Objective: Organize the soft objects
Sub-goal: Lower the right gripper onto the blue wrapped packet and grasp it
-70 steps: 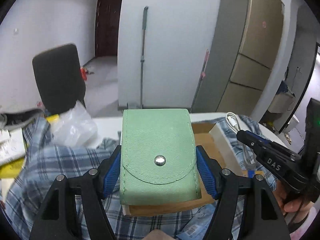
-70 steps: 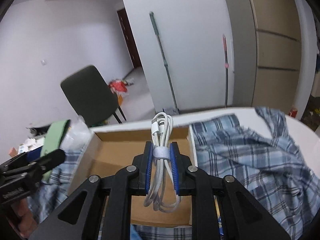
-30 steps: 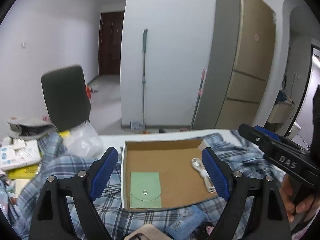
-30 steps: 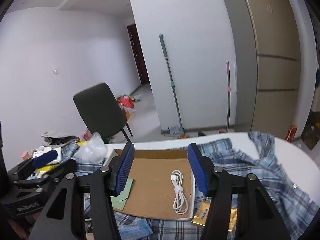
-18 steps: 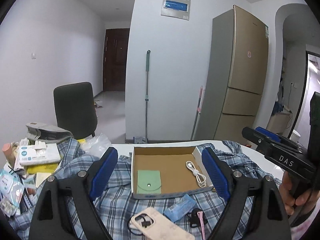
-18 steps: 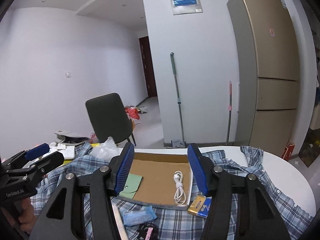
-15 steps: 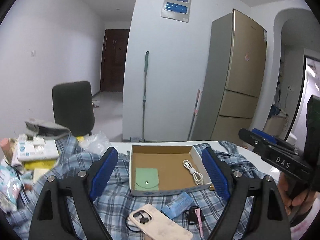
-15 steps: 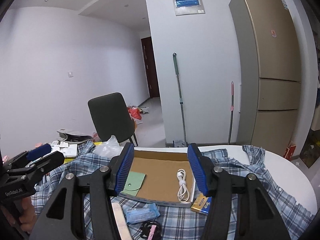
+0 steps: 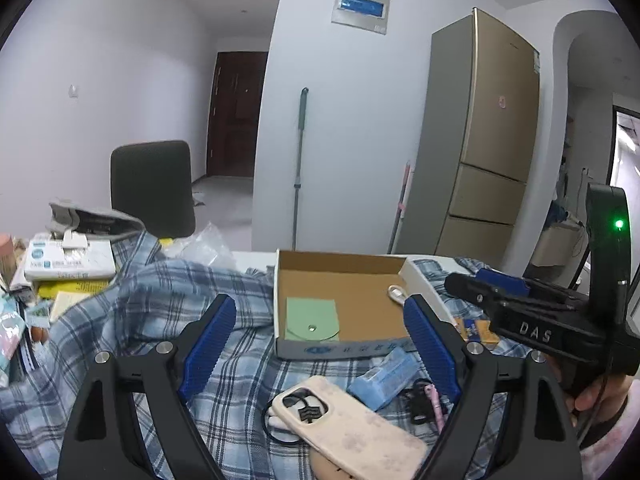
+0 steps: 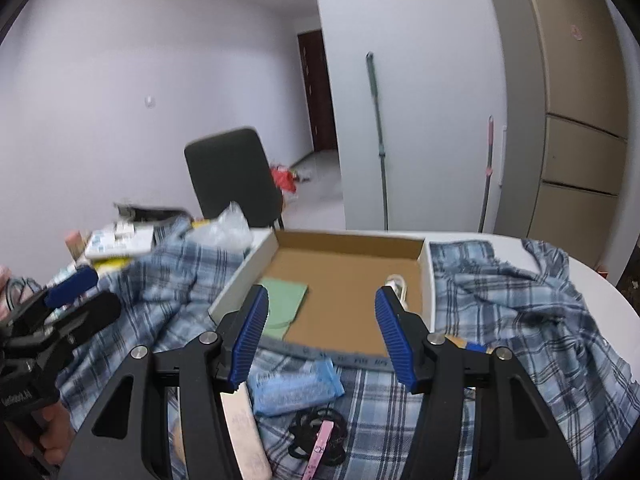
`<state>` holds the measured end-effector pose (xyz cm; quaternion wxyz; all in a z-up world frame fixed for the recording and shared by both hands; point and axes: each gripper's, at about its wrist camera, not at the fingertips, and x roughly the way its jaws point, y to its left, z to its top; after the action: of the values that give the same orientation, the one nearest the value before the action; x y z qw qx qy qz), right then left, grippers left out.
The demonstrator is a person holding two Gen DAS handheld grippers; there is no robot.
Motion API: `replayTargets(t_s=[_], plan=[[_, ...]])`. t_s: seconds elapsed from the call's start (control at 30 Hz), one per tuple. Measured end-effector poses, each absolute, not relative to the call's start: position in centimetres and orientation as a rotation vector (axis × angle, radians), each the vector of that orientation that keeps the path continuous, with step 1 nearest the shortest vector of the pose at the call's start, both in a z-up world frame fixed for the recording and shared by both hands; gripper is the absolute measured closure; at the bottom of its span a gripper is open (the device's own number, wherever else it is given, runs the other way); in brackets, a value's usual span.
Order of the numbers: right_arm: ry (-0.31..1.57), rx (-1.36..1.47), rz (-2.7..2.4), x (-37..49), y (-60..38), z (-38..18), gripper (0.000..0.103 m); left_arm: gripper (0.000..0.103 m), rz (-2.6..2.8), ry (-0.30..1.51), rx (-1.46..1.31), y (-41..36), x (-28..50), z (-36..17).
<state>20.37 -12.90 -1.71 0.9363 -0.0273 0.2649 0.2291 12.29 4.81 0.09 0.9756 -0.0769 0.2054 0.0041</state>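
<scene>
I see a matt brown cardboard box (image 9: pixel 340 292) with white outer walls, a soft matt green pouch (image 9: pixel 312 318) (shiny metal snap), and a glossy white cable (image 9: pixel 398 292). The plaid shirt (image 10: pixel 520 300) is woven cloth. My pads (image 9: pixel 208 344) look like ribbed blue rubber on black plastic. The pink phone case (image 9: pixel 352 428) is smooth and matt.

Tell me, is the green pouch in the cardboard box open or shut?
Shut. The green pouch lies flat on the floor of the cardboard box, its rounded flap folded down, with the snap button on the flap.
</scene>
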Motion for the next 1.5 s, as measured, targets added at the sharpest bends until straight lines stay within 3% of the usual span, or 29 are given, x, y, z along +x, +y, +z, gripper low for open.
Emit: replayTargets(t_s=[0.13,0.57,0.7,1.43,1.5], plan=[[0.581,-0.093,0.477,20.9,-12.0,-3.6,0.044,0.015,0.032,0.424,-0.132,5.4,12.6,-1.4],[0.715,-0.167,0.525,22.4,-10.3,-8.3,0.015,0.013,0.073,0.417,-0.151,6.9,12.2,-2.7],[0.766,-0.191,0.581,22.6,-9.6,-9.3,0.014,0.000,0.093,0.414,-0.160,7.2,12.2,-2.7],[0.882,-0.262,0.608,23.7,-8.1,-12.8,0.014,0.000,0.068,0.452,-0.152,6.8,13.0,-3.3],[0.892,-0.262,0.611,23.9,-8.0,-12.9,0.023,0.000,0.068,0.448,-0.144,6.6,12.9,-3.3]])
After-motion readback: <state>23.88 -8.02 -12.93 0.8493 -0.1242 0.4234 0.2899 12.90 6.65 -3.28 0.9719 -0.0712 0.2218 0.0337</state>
